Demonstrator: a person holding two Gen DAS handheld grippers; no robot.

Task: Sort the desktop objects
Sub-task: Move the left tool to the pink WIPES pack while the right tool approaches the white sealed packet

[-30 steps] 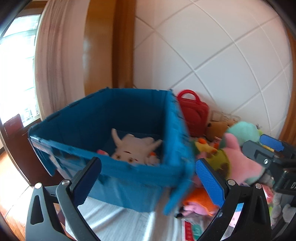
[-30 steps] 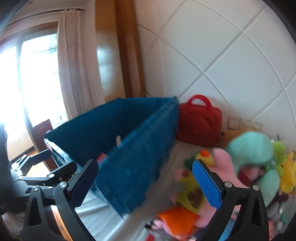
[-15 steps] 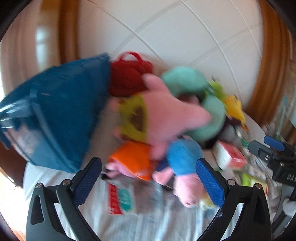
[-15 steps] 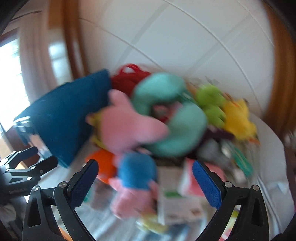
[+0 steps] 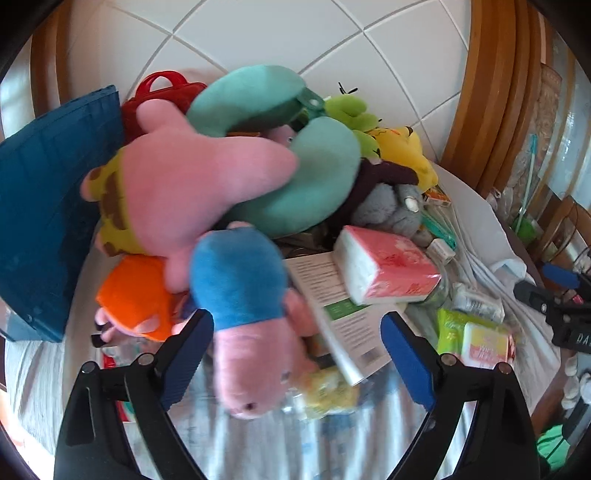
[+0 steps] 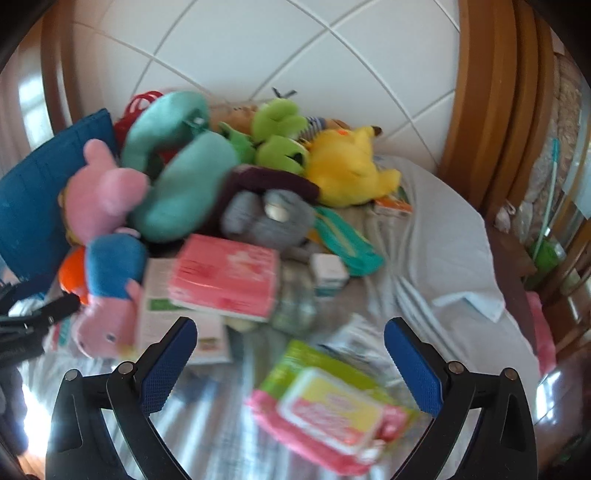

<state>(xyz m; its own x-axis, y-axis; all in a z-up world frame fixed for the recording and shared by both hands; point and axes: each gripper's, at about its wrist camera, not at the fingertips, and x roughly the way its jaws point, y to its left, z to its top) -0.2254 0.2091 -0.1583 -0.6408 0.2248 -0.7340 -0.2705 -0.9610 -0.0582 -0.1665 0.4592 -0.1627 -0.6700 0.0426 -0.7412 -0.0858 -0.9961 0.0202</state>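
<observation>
1. Two grippers in view, both with jaws spread wide and nothing between the blue pads: left gripper (image 5: pixel 295 354), right gripper (image 6: pixel 290 363).
2. Landmark: the pink tissue pack (image 5: pixel 386 269), lying on a white printed booklet (image 5: pixel 332 306) near the middle of the cloth-covered tabletop (image 5: pixel 476 229).
3. Left of the tissue pack: pig plush in a blue shirt (image 5: pixel 243 314), head toward the camera, lying between the left gripper's pads but not clamped; whether the left pad touches it, cannot tell.
4. Further left of the tissue pack, past the pig: orange plush (image 5: pixel 133 299), then the wall of the blue bin (image 5: pixel 44 206).
5. Behind and left of the tissue pack: large pink star plush (image 5: pixel 192 184), resting against a teal neck pillow (image 5: pixel 310 173). Red handbag (image 5: pixel 162 88) behind those, against the tiled wall (image 5: pixel 258 33).
6. Directly behind the tissue pack: grey plush (image 5: pixel 391 206) under a dark brown piece; behind that, green frog plush (image 5: pixel 351 110) and yellow plush (image 5: pixel 402 151).
7. Right of the tissue pack and nearer the camera: green-and-yellow wipes pack (image 5: pixel 476 339). In the right wrist view it lies between the right gripper's pads, blurred, not held.
8. Right of the tissue pack, just behind it: small white box (image 6: pixel 328 269) and a teal striped item (image 6: pixel 347 240).
9. Right wrist view is motion-blurred; fine labels unreadable.
10. Far right of the tissue pack in the left wrist view: the other gripper's black frame and blue pad show at the frame edge.
</observation>
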